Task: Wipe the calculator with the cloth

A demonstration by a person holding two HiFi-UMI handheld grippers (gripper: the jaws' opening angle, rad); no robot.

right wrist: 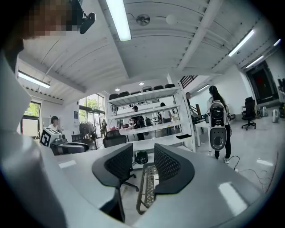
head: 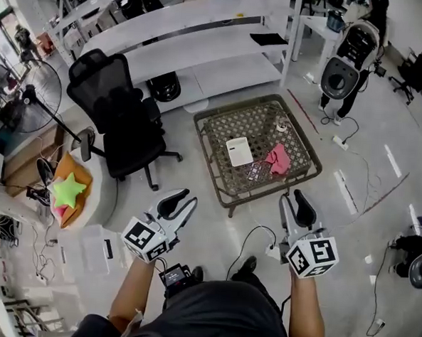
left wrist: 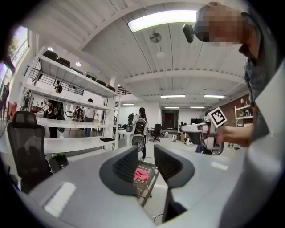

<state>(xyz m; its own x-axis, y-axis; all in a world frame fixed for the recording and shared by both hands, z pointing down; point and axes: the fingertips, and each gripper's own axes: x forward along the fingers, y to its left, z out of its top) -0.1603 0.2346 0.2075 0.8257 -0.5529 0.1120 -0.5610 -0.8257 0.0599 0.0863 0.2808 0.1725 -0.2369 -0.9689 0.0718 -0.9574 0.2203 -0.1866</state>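
Head view down, gripper views level, sharing table (head: 211, 157).

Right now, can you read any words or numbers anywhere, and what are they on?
None: no words or numbers are readable.
Cubes on the left hand-held gripper and right hand-held gripper: square black-and-white patterns, not letters.
Items on the wicker table: too small to read.

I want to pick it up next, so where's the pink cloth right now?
In the head view the pink cloth lies on the wicker table, just right of a white flat item.
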